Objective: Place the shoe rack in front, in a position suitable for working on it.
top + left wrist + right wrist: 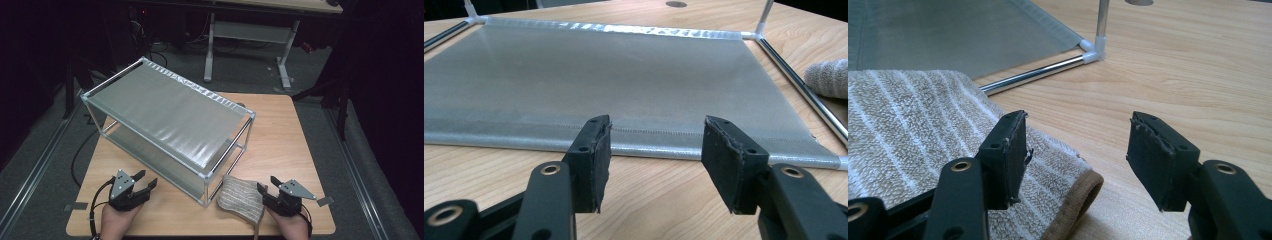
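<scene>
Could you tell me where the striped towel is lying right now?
In the high view the striped towel lies folded at the table's near right edge, between the shelf rack's nearest corner post and the open right gripper.

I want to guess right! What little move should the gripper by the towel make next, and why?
Probably slide the right gripper a little toward the folded towel so its edge sits between the jaws. They stand open, with one jaw over the towel's corner and nothing gripped.
</scene>
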The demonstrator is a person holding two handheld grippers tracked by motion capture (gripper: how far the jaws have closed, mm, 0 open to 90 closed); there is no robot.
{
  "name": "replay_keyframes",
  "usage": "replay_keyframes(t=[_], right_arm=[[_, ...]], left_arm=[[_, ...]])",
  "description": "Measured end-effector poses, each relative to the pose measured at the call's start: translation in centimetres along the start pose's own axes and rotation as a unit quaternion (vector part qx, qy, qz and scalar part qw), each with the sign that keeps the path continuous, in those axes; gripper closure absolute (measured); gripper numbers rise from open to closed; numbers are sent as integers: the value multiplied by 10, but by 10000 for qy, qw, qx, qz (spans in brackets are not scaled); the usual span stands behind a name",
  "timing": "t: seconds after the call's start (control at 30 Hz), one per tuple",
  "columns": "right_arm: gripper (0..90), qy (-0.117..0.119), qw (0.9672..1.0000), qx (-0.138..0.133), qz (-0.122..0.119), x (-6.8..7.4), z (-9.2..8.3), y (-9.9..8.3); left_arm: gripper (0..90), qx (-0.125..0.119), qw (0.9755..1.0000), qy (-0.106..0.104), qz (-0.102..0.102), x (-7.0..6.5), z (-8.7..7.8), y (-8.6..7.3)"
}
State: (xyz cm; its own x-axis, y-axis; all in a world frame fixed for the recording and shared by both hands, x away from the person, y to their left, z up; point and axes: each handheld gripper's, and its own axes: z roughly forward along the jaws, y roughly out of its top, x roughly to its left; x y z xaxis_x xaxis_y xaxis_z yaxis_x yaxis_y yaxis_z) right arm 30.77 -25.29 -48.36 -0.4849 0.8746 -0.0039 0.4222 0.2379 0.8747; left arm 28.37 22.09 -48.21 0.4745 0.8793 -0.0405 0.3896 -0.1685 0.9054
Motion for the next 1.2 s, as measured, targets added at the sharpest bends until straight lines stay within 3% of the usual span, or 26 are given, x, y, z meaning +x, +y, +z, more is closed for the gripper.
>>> replay_keyframes(t=[0.33, 0.43, 0.47, 0.57, 0.67, 0.7, 0.77, 0.83, 0.9, 1.0, 1.03, 1.07, 1.1, 1.17, 1.2], right_arm=[[397, 104, 9999, -99, -40, 3, -3, 3], [372, 250, 9995, -177, -92, 7, -5, 5], [338, 446, 9987, -216, -150, 11, -5, 7], [321, 617, 9976, -227, -209, 16, -5, 9], [282, 940, 9936, -198, -587, 29, -6, 14], [282, 940, 9936, -198, -587, 29, -6, 14], [270, 1134, 9905, -103, -770, 34, -5, 14], [227, 1406, 9855, 242, -921, 40, 0, 11], [200, 1522, 9828, 440, -948, 42, 3, 8], [190, 1425, 9809, 638, -1157, 45, 7, 5], [165, 1382, 9758, 1007, -1360, 47, 15, 0], [165, 1382, 9758, 1007, -1360, 47, 15, 0], [158, 1324, 9726, 1175, -1510, 48, 19, -5], [192, 1491, 9740, 1174, -1238, 42, 21, -7], [210, 1496, 9738, 1178, -1242, 41, 21, -7]], left_arm=[[448, -30, 10000, 10, -43, 1, 0, 0], [432, -5, 10000, -8, -62, 2, 0, 0], [402, 10, 10000, -7, -60, 2, 1, 0], [354, 88, 10000, 35, -5, 1, 2, 1], [326, 92, 9999, -45, -47, 1, 3, 2], [317, 92, 9999, -45, -47, 1, 3, 2], [306, 108, 9999, -77, -39, 1, 3, 2], [287, 170, 9998, -139, 22, 1, 3, 2], [270, 176, 9997, -163, 12, 1, 4, 2], [256, 160, 9997, -187, -23, 0, 4, 1], [248, 185, 9997, -189, -7, 0, 4, 1], [248, 198, 9997, -164, 5, 0, 5, 0], [239, 212, 9997, -129, 31, 0, 6, -1], [217, 221, 9996, -155, -26, 0, 7, -2], [216, 209, 9997, -143, -39, 0, 7, -2]])
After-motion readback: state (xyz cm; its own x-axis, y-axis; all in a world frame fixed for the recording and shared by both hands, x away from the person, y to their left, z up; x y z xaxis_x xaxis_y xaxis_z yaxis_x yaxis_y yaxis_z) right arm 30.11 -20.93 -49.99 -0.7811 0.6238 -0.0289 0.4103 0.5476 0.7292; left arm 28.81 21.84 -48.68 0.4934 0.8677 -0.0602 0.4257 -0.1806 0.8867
